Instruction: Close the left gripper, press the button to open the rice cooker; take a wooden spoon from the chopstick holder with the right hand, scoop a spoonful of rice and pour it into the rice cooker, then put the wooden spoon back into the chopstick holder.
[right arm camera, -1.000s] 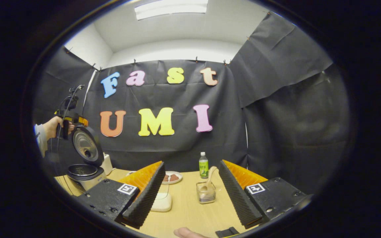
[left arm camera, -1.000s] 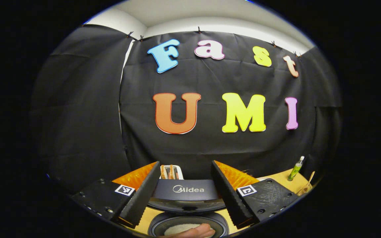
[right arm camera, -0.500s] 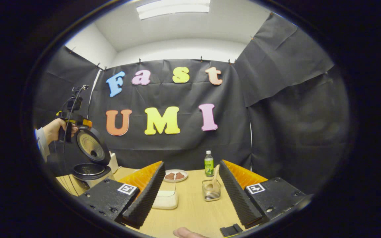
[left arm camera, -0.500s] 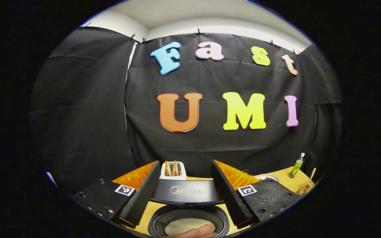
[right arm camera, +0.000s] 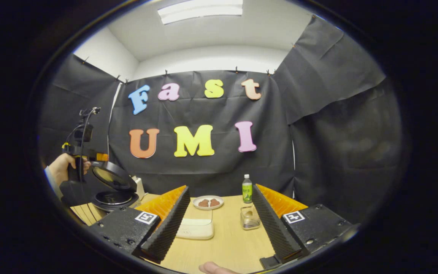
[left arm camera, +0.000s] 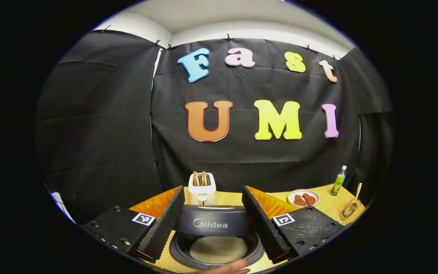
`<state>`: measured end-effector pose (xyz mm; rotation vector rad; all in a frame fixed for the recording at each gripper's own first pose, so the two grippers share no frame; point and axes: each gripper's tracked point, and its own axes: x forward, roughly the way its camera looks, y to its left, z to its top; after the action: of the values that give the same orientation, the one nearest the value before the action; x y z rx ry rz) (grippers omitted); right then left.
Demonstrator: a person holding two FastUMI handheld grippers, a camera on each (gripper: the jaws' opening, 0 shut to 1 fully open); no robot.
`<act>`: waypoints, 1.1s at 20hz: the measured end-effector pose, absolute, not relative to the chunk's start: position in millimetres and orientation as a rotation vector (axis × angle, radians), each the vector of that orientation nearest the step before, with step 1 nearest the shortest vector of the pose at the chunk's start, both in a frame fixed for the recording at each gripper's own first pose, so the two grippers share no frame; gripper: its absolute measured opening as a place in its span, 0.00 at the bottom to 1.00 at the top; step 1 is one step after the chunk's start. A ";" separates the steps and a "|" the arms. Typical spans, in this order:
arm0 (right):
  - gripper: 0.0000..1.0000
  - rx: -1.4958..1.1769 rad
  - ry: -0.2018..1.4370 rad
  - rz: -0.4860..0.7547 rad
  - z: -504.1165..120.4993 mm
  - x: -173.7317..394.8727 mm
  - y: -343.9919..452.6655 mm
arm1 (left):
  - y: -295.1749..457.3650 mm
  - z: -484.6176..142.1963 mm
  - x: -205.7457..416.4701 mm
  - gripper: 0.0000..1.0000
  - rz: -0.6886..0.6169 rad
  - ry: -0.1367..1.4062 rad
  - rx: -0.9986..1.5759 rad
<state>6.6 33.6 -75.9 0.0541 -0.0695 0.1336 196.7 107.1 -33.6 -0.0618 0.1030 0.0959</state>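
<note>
While the rice cooker (left arm camera: 213, 236) stands with its lid (left arm camera: 213, 221) raised, the left tool (left arm camera: 212, 224) hangs just above the cooker with its fingers spread wide, one to each side of the lid's front edge and pressing on nothing. Below the lid, the cooker's dark inner pot (left arm camera: 215, 249) shows a pale layer at its bottom. A fingertip (left arm camera: 228, 268) shows at the lower edge of the left gripper view, in front of the cooker.

Behind the cooker stands a white toaster (left arm camera: 202, 188) with two slices in its slots. To the right of the cooker on the desk (left arm camera: 325, 207) come a plate (left arm camera: 303, 198) with two brown pieces, then a green bottle (left arm camera: 338, 181), then the chopstick holder (left arm camera: 350, 209) with the wooden spoon (left arm camera: 357, 191) standing in it.

From the right gripper view, the right tool (right arm camera: 219, 224) is also wide apart and empty, held above the desk well to the right of the cooker. Between its fingers lie a white container (right arm camera: 197, 227) and the chopstick holder, apart from both fingers. A hand (right arm camera: 65, 169) grips the left tool beside the cooker.
</note>
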 end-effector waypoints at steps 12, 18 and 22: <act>1.00 0.012 -0.094 0.202 -55.7 -21.6 95.0 | 98.1 -131.9 146.2 0.98 0.024 0.174 -0.076; 1.00 0.012 -0.100 0.246 -49.0 -27.6 115.2 | 93.2 -164.8 140.7 0.98 0.005 0.203 -0.065; 1.00 0.014 -0.105 0.262 -49.0 -32.4 122.1 | 94.3 -164.0 137.7 0.98 0.006 0.173 -0.099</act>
<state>-32.4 122.1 -49.0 0.0145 -0.1049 0.2618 137.7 94.3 -164.0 -0.0985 0.1729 0.0065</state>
